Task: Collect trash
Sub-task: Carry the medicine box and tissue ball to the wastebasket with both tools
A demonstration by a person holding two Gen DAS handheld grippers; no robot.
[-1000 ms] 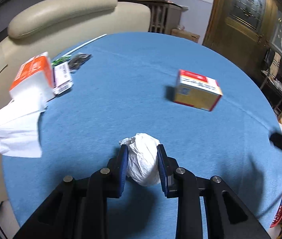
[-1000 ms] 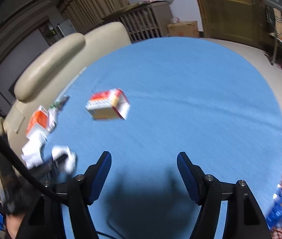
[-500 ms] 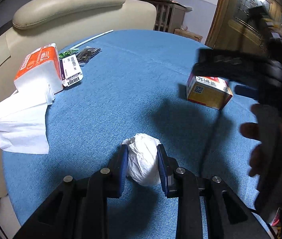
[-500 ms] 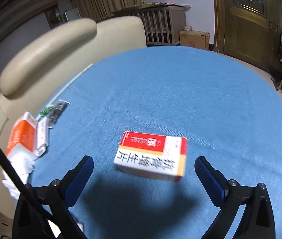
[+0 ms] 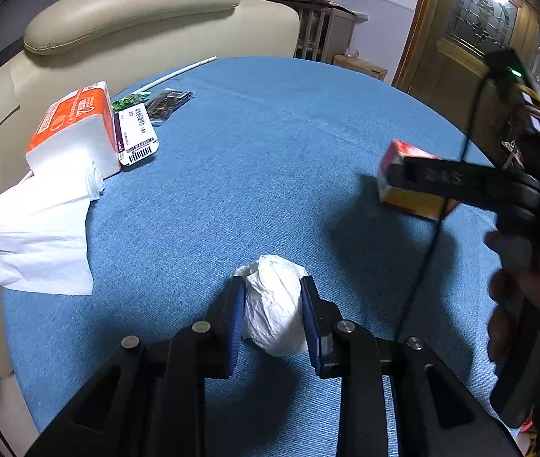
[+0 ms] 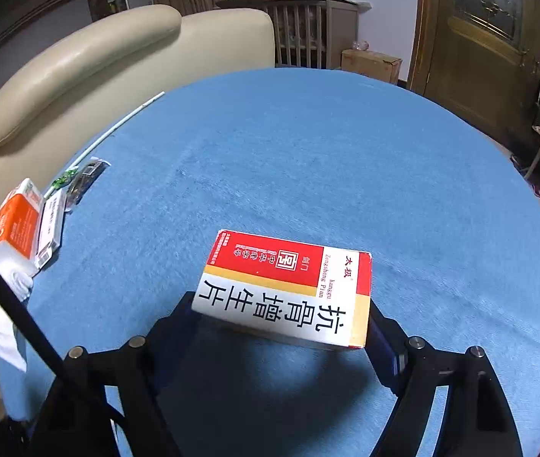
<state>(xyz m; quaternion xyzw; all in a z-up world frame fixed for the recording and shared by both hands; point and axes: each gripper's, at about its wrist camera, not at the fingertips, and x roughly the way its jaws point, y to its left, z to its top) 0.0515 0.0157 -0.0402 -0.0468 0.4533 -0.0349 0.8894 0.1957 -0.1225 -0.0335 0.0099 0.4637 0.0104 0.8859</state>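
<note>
- The left gripper [image 5: 273, 306] has its blue jaws pinching a crumpled white paper ball [image 5: 274, 304], held just over the near part of the round blue table [image 5: 262, 160].
- Only the left wrist view shows the ball. It also shows the right gripper [image 5: 460, 182] from the side, reaching in from the right with a hand [image 5: 517, 297] on its grip, its dark finger crossing in front of a red, yellow and white box [image 5: 411, 190].
- Only the right wrist view shows the box [image 6: 285, 289] from above, printed side up, lying on the table [image 6: 308, 160] between the right gripper's [image 6: 281, 327] jaws. The jaws have just been closing; each blue pad sits at one end of the box, but whether they press on it cannot be told.
- Both views show an orange tissue pack [image 5: 75, 129] with loose white tissues [image 5: 41, 236] at the table's left edge, a barcoded card [image 5: 136, 137] and a dark wrapper [image 5: 167, 101] beside it, and a cream chair [image 5: 136, 11] behind.
- A second ago the box lay well ahead of the right gripper, blurred, and that gripper barely showed in the left wrist view; half a second ago the jaws stood wide on either side of the box. Now they sit against its ends.
- The left gripper and ball have not changed.
</note>
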